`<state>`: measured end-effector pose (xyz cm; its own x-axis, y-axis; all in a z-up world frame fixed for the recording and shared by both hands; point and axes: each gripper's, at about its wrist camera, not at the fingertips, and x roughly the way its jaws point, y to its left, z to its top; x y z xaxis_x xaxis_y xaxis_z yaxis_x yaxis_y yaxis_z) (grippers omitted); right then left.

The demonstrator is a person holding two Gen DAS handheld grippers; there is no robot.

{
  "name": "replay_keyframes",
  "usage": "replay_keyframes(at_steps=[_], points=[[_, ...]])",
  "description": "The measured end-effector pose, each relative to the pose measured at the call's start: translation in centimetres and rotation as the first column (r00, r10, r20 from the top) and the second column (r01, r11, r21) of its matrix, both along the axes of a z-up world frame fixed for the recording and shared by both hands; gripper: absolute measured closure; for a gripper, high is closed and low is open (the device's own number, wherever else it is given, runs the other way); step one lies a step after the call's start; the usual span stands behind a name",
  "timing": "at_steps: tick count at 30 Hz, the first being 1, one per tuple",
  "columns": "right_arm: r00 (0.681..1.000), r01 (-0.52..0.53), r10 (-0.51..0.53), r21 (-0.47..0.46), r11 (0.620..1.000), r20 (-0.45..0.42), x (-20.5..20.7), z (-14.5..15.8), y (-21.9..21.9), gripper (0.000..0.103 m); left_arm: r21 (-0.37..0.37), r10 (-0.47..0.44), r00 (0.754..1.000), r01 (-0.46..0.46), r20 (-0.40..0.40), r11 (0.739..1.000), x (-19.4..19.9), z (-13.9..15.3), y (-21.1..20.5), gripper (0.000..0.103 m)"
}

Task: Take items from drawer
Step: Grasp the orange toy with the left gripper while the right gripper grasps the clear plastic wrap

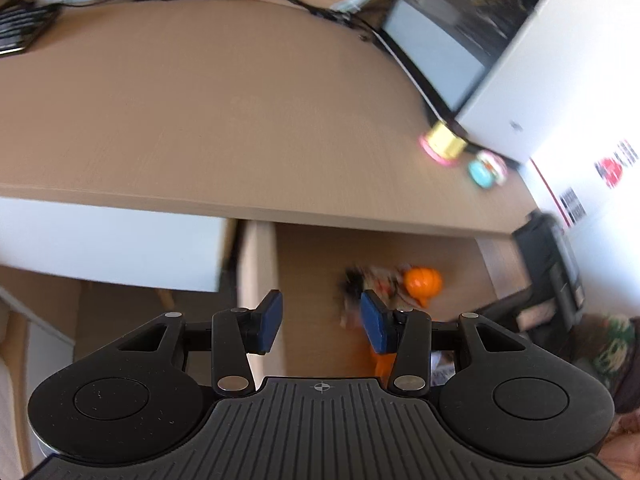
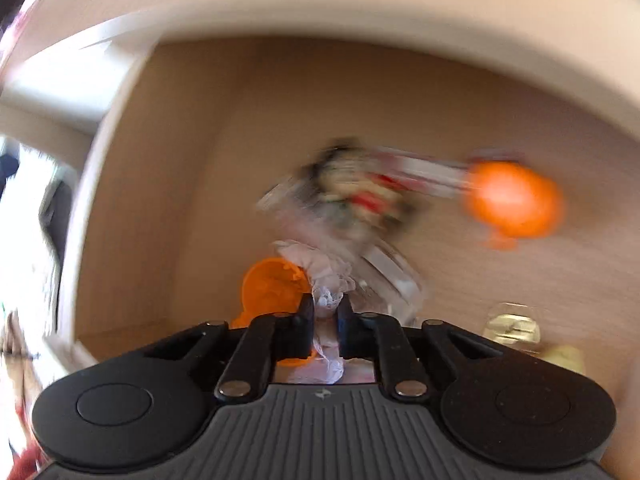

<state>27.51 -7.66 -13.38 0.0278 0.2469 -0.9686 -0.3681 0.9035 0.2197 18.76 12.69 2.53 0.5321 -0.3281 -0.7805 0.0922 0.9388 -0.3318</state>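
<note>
**Right jaws pinch a crinkled bag inside the open drawer**

The right gripper [image 2: 325,312] is down in the open drawer [image 2: 168,208], its jaws pressed together on the gathered neck of a clear plastic bag [image 2: 332,276]. The bag's long axis runs away from the jaws toward the drawer's far wall, its bulk holding a blurred jumble of red, green and dark shapes; no writing on it can be read. Just left of the jaws an orange cup-like piece [image 2: 272,288] lies on its side with its open mouth facing the camera. An orange pumpkin-shaped toy [image 2: 514,200] sits toward the drawer's right side, stem end down in the picture. A small clear container [image 2: 512,324] sits near the drawer's front right corner.

The left gripper [image 1: 321,326] hovers above the drawer's front edge, jaws spread and holding nothing. In its view the pumpkin toy [image 1: 423,282] lies under the near edge of the tabletop [image 1: 240,120]. By the tabletop's right edge stand a gold roll with a pink rim [image 1: 442,145] and a teal round thing [image 1: 480,173], beside a white box [image 1: 532,92] whose red and black markings are too blurred to read.
</note>
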Motion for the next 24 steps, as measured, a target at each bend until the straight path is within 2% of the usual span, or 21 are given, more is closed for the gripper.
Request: replay_keyframes(at_steps=[3, 6, 7, 10, 11, 14, 18, 20, 24], points=[[0.994, 0.108, -0.109, 0.053, 0.993, 0.017, 0.7, 0.3, -4.1, 0.093, 0.002, -0.103, 0.994, 0.103, -0.03, 0.995, 1.2, -0.8, -2.5, 0.056], [0.981, 0.189, -0.192, 0.116, 0.975, 0.012, 1.0, 0.4, -6.7, 0.089, 0.012, -0.194, 0.978, 0.196, -0.072, 0.981, 2.4, -1.9, -5.2, 0.056], [0.977, 0.209, -0.212, 0.124, 0.97, 0.016, 0.9, 0.5, -7.4, 0.085, 0.019, -0.219, 0.972, 0.222, -0.086, 0.975, 2.8, -2.3, -6.1, 0.056], [0.967, 0.239, -0.249, 0.141, 0.961, 0.055, 0.1, 1.3, -8.9, 0.06, 0.045, -0.292, 0.947, 0.3, -0.138, 0.953, 4.1, -3.8, -8.8, 0.056], [0.964, 0.247, -0.258, 0.146, 0.958, 0.068, 0.0, 1.7, -9.4, 0.058, 0.06, -0.317, 0.936, 0.33, -0.154, 0.942, 4.5, -4.3, -9.7, 0.056], [0.955, 0.259, -0.277, 0.158, 0.953, 0.107, -1.0, 2.8, -11.0, 0.057, 0.13, -0.392, 0.897, 0.422, -0.205, 0.897, 5.4, -6.1, -12.1, 0.056], [0.942, 0.265, -0.287, 0.137, 0.954, 0.173, -0.6, 5.1, -13.0, 0.056, 0.178, -0.449, 0.842, 0.511, -0.299, 0.841, 5.9, -8.8, -13.7, 0.056], [0.94, 0.267, -0.289, 0.136, 0.954, 0.181, -0.8, 5.1, -13.6, 0.055, 0.177, -0.462, 0.826, 0.532, -0.323, 0.828, 6.1, -9.7, -14.1, 0.056], [0.942, 0.27, -0.287, 0.115, 0.956, 0.176, -0.7, 4.2, -13.8, 0.055, 0.12, -0.477, 0.809, 0.541, -0.343, 0.832, 6.7, -11.2, -14.8, 0.057]])
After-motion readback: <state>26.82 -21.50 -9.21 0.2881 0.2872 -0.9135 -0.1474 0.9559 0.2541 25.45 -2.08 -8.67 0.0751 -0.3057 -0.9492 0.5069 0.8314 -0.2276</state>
